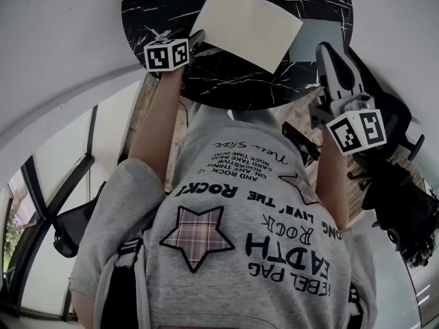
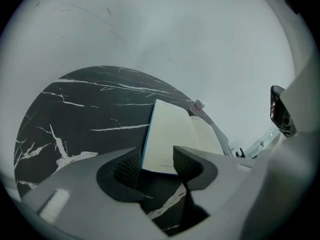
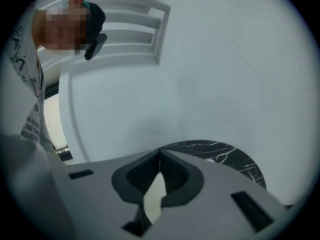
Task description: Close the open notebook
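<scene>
The left gripper (image 1: pixel 197 41) is hovering with its jaws spread around the near edge of the notebook (image 1: pixel 250 22). The notebook is lying open on the round black marble table (image 1: pixel 161 5). The right gripper (image 1: pixel 328 53) is hanging by the table's right rim, clear of the notebook, with its jaws pressed together.

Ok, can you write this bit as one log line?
notebook open on marble table | left gripper open, jaws around its near edge | right gripper shut, empty
</scene>
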### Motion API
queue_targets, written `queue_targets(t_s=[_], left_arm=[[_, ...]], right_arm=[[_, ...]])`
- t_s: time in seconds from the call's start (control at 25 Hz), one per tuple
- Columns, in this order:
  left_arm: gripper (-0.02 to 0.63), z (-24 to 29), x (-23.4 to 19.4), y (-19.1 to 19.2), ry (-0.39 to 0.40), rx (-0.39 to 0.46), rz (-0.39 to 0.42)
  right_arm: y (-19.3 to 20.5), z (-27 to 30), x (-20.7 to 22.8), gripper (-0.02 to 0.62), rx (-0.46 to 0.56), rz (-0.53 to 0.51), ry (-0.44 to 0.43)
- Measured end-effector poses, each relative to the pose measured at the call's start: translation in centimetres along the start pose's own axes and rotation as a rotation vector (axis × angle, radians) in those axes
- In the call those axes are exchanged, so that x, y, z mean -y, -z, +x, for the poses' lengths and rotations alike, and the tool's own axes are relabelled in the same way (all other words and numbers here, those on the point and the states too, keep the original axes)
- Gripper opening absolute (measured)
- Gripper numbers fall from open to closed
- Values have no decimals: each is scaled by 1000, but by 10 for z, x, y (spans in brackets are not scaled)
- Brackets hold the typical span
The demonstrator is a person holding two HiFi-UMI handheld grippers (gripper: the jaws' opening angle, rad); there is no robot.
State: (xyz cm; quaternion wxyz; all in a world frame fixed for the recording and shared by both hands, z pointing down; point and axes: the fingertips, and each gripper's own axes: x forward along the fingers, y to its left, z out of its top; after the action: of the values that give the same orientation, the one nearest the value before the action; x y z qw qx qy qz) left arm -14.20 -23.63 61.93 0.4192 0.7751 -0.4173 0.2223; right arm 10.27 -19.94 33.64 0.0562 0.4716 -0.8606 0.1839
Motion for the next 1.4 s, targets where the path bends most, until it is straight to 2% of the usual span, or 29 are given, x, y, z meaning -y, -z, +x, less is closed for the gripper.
queue_targets(t_s=[0.36, 0.88, 1.0, 1.08, 1.32, 1.4], left_arm=[[201, -19, 15, -12, 10, 32, 36], [184, -48, 50, -31, 43, 121, 52], [167, -55, 60, -34, 66, 143, 42], [133, -59, 67, -36, 90, 154, 40], [112, -52, 95, -27, 145, 105, 93], [84, -50, 103, -24, 144, 100, 114]], right_arm=[[-2, -1, -2, 12, 10, -6, -6], [-4, 0, -10, 12, 15, -36, -29], [-5, -1, -13, 12, 19, -33, -39], [-5, -1, -15, 14, 21, -33, -44], [-5, -6, -13, 12, 31, -27, -41], [-7, -10, -12, 12, 36, -29, -38]])
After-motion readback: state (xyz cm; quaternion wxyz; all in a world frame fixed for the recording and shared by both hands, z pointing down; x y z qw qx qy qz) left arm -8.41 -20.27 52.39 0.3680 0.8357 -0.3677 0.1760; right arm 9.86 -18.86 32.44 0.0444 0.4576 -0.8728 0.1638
